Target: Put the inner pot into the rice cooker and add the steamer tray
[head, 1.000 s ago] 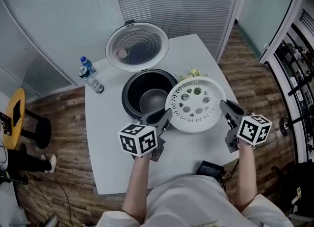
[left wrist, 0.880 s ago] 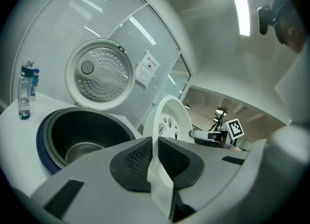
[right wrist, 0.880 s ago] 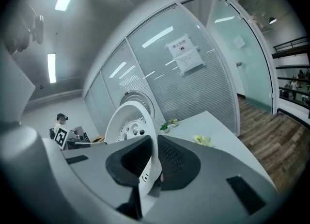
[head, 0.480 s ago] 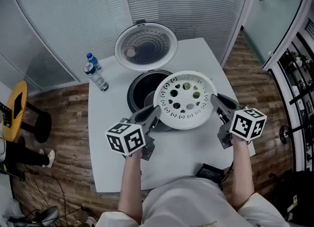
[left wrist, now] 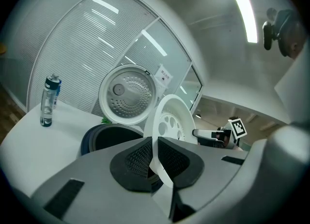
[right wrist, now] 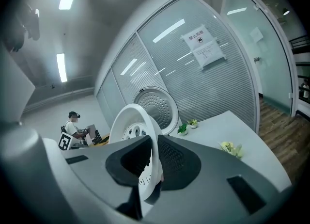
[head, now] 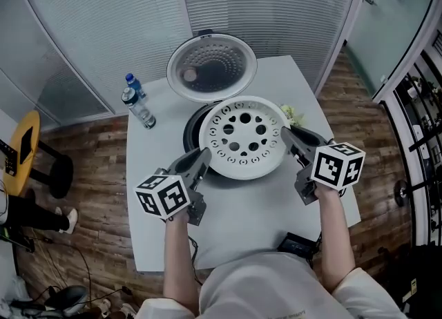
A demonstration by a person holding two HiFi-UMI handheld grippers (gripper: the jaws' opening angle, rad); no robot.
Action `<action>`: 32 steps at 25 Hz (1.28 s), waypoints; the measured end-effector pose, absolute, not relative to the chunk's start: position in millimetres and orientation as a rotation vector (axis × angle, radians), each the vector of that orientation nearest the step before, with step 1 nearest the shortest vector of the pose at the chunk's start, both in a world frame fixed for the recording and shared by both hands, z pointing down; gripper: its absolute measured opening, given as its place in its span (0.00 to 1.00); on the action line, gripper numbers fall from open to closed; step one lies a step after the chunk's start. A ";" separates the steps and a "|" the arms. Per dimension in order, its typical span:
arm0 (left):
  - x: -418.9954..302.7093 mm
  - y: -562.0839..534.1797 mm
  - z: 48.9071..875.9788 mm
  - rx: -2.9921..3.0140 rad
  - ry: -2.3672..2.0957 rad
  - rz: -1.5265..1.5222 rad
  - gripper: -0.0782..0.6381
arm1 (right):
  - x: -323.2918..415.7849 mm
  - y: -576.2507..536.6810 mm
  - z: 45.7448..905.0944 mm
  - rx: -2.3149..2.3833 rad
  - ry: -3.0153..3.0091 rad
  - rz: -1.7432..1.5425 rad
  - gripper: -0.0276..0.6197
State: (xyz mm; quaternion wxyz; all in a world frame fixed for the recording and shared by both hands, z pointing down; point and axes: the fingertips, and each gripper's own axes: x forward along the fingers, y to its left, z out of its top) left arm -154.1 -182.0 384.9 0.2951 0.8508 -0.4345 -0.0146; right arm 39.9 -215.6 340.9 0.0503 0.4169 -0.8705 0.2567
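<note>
Open lid (head: 211, 66) blocks behind cooker (head: 191, 128); bottle (head: 138, 107) L; room at table (head: 242, 221) front.

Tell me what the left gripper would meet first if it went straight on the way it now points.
The steamer tray: the left gripper is shut on its rim and would just push it. Beyond, the right gripper on the opposite rim looks roughly in line, though depth is unclear.

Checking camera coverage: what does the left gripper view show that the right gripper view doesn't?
Only the left gripper view: the water bottle and the dark open cooker. Only the right gripper view: the yellow flowers on the table. Both: the white steamer tray, its rim pinched by the left gripper and the right gripper, with the open lid behind it.
</note>
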 end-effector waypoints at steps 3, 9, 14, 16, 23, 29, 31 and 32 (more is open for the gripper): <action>-156.4 -182.4 389.0 2.247 -1.179 -0.053 0.16 | 37.8 -219.3 347.2 1.238 -2.661 0.809 0.13; -152.9 -177.3 387.3 2.233 -1.207 -0.060 0.16 | 41.5 -218.0 349.6 1.199 -2.670 0.845 0.13; -155.8 -184.2 391.9 2.218 -1.219 -0.060 0.16 | 39.7 -224.1 357.5 1.166 -2.656 0.852 0.13; -156.4 -186.1 395.3 2.213 -1.223 -0.056 0.16 | 39.0 -225.3 361.5 1.154 -2.655 0.856 0.13; -154.0 -192.1 407.6 2.197 -1.216 -0.045 0.16 | 41.5 -232.2 373.8 1.179 -2.637 0.882 0.13; -155.7 -199.3 419.2 2.175 -1.213 -0.038 0.16 | 40.3 -239.4 387.1 1.176 -2.616 0.915 0.13; -157.3 -202.3 421.0 2.172 -1.214 -0.041 0.16 | 38.6 -242.8 389.9 1.174 -2.612 0.921 0.13; -157.4 -203.0 422.3 2.171 -1.217 -0.040 0.16 | 38.4 -243.7 391.8 1.171 -2.611 0.924 0.13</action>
